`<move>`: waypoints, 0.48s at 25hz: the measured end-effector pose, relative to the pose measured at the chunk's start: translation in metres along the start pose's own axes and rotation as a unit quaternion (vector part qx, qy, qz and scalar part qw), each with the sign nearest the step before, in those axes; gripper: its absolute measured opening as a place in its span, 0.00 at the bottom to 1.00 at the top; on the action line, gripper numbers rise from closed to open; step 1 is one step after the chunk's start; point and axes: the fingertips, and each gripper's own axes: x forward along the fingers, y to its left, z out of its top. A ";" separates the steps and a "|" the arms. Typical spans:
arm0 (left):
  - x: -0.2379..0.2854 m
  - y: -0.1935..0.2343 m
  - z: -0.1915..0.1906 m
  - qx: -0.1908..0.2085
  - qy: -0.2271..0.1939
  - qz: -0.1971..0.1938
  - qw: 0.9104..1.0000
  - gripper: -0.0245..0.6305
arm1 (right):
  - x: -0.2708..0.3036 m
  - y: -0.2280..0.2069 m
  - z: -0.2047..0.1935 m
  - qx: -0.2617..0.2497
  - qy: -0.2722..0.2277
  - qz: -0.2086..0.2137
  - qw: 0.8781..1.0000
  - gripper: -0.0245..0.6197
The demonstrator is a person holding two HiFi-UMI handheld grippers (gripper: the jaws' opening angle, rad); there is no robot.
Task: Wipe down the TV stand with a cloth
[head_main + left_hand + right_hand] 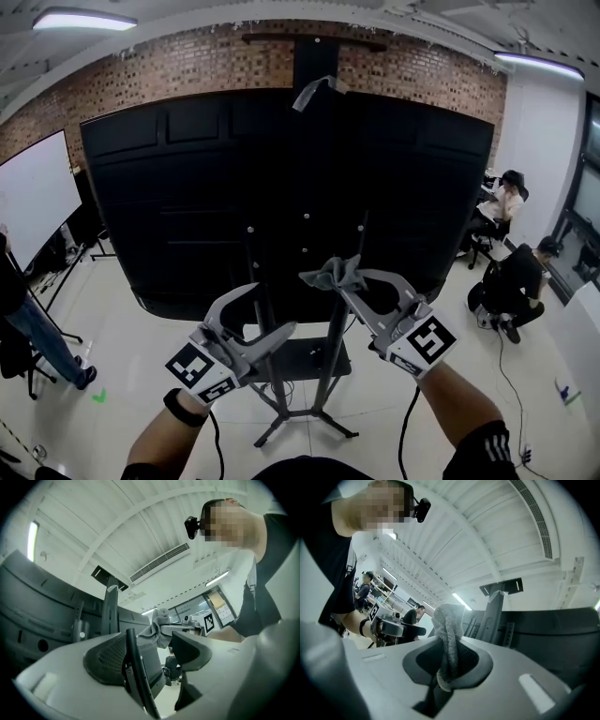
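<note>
Head view: TV stand [309,358] on the floor straight ahead, carrying a black screen back [281,187].
Stand axis: uprights run vertically; the base plate lies low, between and below both grippers.
Cloth [336,274]: grey, bunched, held up in front of the uprights and not touching them.
Right gripper [343,281]: jaws closed on the cloth, which sticks out past the tips in the right gripper view.
Left gripper [281,332]: jaws a little apart, nothing between them.
Nearer gripper (judged): the right one; it carries the cloth and sits near the right upright.
Coming move (judged): carry the cloth forward onto an upright, then stroke along its length.
</note>
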 end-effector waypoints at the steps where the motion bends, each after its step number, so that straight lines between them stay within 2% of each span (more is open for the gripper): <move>1: 0.007 0.001 0.012 0.015 -0.005 -0.003 1.000 0.54 | 0.006 -0.008 0.008 -0.015 -0.002 0.000 1.000 0.09; 4: 0.030 0.004 0.042 0.047 -0.011 -0.015 0.999 0.54 | 0.023 -0.035 0.033 -0.051 -0.006 -0.004 0.999 0.10; 8: 0.058 0.016 0.078 0.074 -0.018 -0.016 0.997 0.54 | 0.047 -0.068 0.075 -0.064 -0.026 -0.003 0.998 0.10; 12: 0.081 0.029 0.105 0.096 -0.022 -0.014 0.995 0.54 | 0.071 -0.098 0.106 -0.087 -0.026 -0.005 0.996 0.10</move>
